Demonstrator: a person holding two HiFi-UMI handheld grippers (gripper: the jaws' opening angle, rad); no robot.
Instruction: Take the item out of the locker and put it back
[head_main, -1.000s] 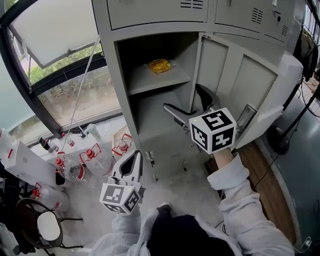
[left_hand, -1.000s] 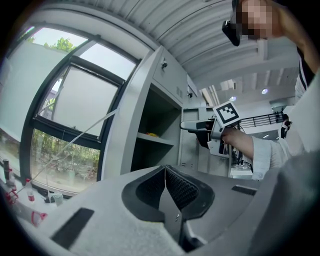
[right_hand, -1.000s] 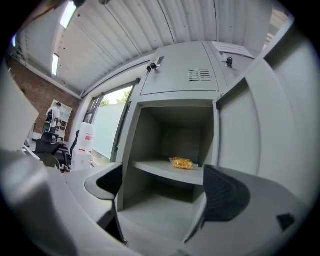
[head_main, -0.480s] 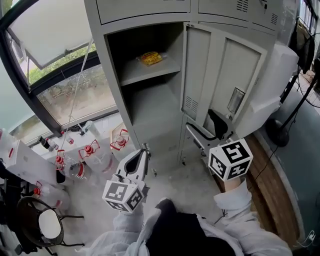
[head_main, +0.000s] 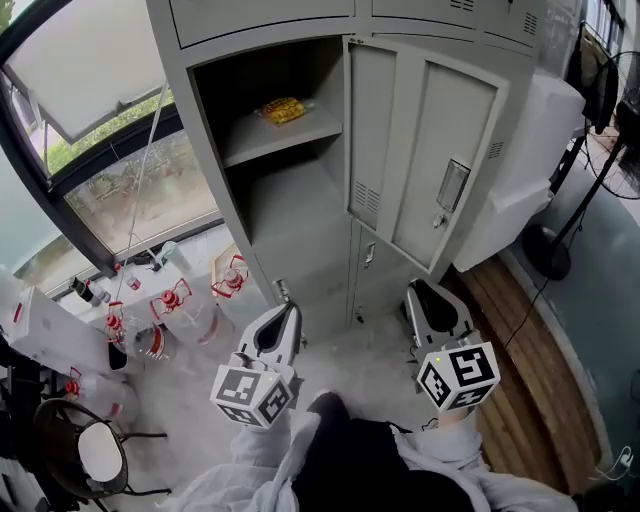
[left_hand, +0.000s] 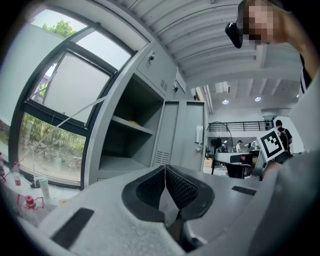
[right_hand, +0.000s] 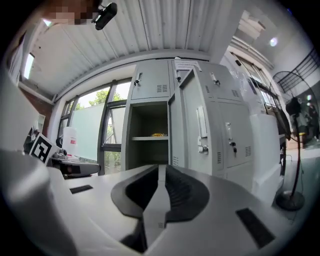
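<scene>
The grey locker (head_main: 290, 225) stands open, its door (head_main: 420, 150) swung out to the right. A yellow packet (head_main: 281, 109) lies on the upper shelf; it shows small in the left gripper view (left_hand: 132, 121) and the right gripper view (right_hand: 158, 134). My left gripper (head_main: 285, 318) hangs low in front of the locker's left post, shut and empty (left_hand: 165, 169). My right gripper (head_main: 432, 298) is low below the door's free edge, apart from it. Its jaws have just been closing with nothing between them and now stand shut (right_hand: 159, 170).
Several red-capped bottles (head_main: 170, 300) stand on the floor by the window (head_main: 130, 190) at the left. A round stool (head_main: 95, 450) is at the lower left. A white cabinet (head_main: 530, 170), a fan stand (head_main: 555, 262) and a wooden floor strip (head_main: 520, 340) lie right of the locker.
My right gripper has drawn back from the door and sunk toward my body, its open jaws closing. The left gripper has shifted a little. The door stays open.
</scene>
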